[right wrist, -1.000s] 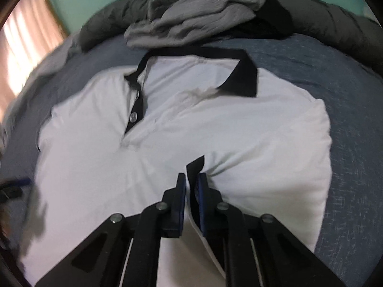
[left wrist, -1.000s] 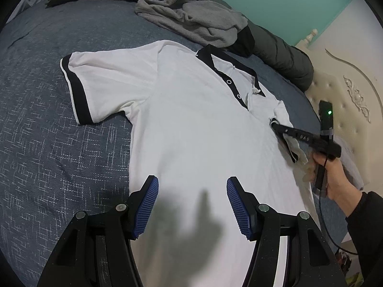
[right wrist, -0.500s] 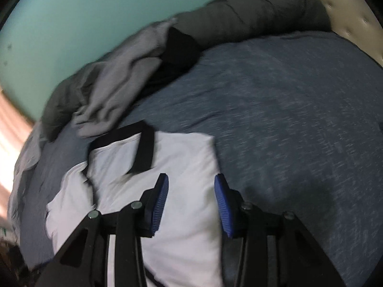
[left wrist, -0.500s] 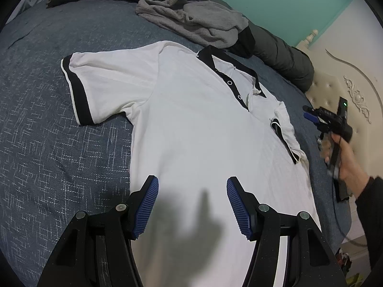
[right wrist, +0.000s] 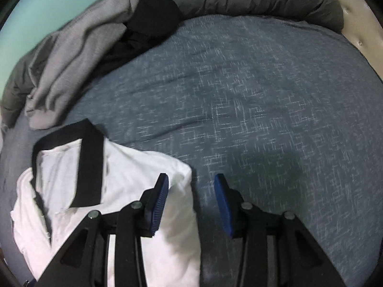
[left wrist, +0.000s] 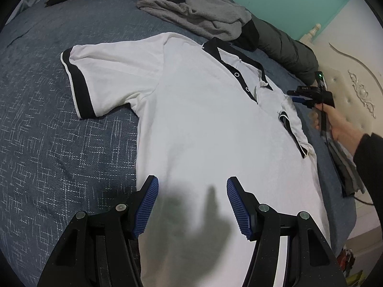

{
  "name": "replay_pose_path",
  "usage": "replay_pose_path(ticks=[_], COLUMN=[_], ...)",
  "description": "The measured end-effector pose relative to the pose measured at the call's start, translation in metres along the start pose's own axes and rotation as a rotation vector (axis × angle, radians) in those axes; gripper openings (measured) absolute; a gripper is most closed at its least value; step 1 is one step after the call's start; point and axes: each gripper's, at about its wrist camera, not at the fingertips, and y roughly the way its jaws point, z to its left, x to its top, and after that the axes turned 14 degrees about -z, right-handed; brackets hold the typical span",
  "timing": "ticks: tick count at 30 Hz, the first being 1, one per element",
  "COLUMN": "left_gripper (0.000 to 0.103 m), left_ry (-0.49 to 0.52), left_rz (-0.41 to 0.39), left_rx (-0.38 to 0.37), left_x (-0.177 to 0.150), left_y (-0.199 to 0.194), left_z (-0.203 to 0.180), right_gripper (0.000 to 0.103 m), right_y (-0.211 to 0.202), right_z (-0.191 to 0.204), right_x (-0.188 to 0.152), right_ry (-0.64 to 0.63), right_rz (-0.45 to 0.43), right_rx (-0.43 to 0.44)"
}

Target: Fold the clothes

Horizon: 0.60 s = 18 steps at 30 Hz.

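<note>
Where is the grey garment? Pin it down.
In the left wrist view the grey garment lies crumpled at the top centre, on the blue bedspread just beyond the white polo shirt collar, against the dark duvet.

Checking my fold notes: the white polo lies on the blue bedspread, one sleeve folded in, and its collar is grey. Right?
Not quite: the collar of the white polo is black, as the left wrist view shows. The rest holds: blue bedspread, one sleeve folded in.

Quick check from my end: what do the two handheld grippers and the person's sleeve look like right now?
Both the left gripper and the right gripper have black linkage arms with silver pivot bolts and ribbed blue pads. The right one carries a green light and a trailing black cable. The sleeve is black.
</note>
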Motion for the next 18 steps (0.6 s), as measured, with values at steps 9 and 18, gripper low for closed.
replay_pose_path(ticks=[9, 18], left_gripper=[0.064, 0.064], left_ry=[0.008, 0.001], left_rz=[0.006, 0.011], left_rx=[0.000, 0.004], left_x=[-0.001, -0.001], left_y=[0.001, 0.003], left_z=[0.000, 0.004], right_gripper=[0.006, 0.003], right_y=[0.003, 0.006], right_z=[-0.006, -0.008], right_x=[0.001, 0.003], right_ry=[0.007, -0.044], right_rz=[-0.018, -0.041], right_rx=[-0.024, -0.101])
